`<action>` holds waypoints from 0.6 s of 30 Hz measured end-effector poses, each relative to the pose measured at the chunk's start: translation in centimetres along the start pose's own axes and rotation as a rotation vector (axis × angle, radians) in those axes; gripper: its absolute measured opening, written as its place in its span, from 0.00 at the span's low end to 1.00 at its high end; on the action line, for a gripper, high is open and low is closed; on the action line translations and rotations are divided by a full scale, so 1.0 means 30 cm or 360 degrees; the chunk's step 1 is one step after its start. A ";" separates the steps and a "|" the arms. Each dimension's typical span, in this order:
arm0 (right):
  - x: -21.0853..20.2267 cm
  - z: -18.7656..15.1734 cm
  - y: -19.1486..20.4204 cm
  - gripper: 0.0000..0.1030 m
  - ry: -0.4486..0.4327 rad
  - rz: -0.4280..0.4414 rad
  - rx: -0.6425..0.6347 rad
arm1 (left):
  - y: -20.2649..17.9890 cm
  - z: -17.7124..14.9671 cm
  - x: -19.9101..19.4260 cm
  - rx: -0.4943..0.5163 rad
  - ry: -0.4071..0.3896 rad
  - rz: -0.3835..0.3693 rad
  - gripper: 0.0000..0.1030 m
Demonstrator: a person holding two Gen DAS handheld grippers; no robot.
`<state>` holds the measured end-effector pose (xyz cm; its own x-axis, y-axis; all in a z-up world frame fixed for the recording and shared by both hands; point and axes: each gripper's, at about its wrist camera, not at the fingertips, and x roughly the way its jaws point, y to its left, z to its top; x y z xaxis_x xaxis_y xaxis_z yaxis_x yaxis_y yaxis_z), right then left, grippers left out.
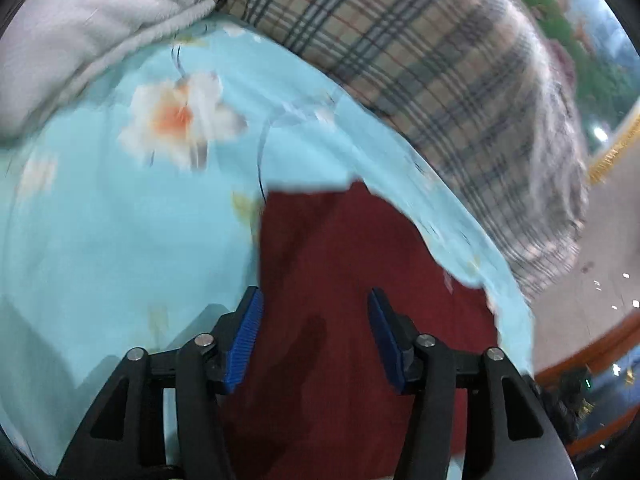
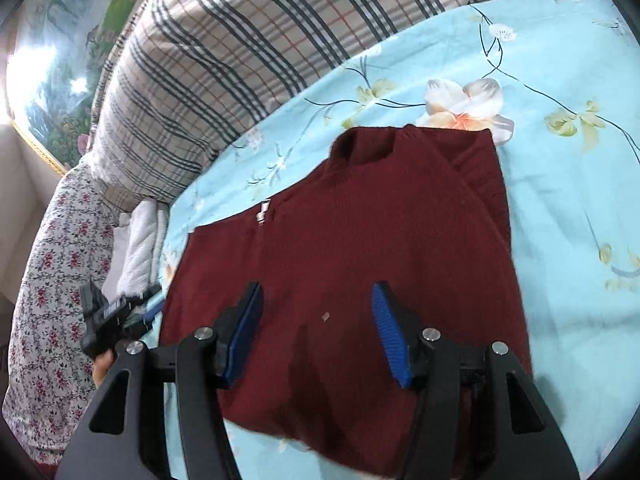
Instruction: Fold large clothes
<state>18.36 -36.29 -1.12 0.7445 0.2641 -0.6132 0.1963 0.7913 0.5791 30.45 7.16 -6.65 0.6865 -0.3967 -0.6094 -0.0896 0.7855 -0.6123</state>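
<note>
Here we have the sweater (image 2: pixel 360 248) lying flat on the sheet (image 2: pixel 560 160), partly folded by the look of it, with one side turned in along its right edge. Its long axis runs away from us, collar (image 2: pixel 366 146) at the far end toward the plaid pillow (image 2: pixel 248 40), hem nearest.

Our right gripper (image 2: pixel 318 332) hangs above the near half of the sweater, jaws spread, nothing between the pads. Our left gripper (image 1: pixel 316 336) is likewise spread and empty; in its own blurred view it sits over red knit close to the sweater's left edge, with the sheet just beside it. In the right view it shows low at the left, off that edge.

Both hands look about equally near the hem, one toward each side. We judge the next fold runs along the long axis, hem up toward collar, so each gripper would pinch its own near corner.
</note>
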 end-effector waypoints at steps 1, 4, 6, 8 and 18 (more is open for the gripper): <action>-0.006 -0.012 0.010 0.55 -0.0002 0.0004 -0.0006 | -0.006 -0.050 -0.030 -0.0013 0.0014 -0.0030 0.57; -0.025 -0.069 0.052 0.55 -0.0012 0.0014 -0.0032 | -0.025 -0.183 -0.116 -0.0040 0.0030 -0.0108 0.65; -0.030 -0.110 0.078 0.54 -0.0012 0.0022 -0.0055 | -0.021 -0.264 -0.168 -0.0075 0.0054 -0.0158 0.66; -0.028 -0.149 0.098 0.46 -0.0005 0.0025 -0.0069 | -0.033 -0.332 -0.195 -0.0107 0.0092 -0.0204 0.69; 0.061 -0.246 0.181 0.33 0.0087 0.0040 -0.0059 | -0.006 -0.411 -0.119 -0.0242 0.0102 -0.0190 0.85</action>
<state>16.08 -27.44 -3.04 0.7125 0.3131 -0.6279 0.1534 0.8037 0.5749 19.11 2.57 -10.58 0.6517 -0.5162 -0.5558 -0.1215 0.6522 -0.7482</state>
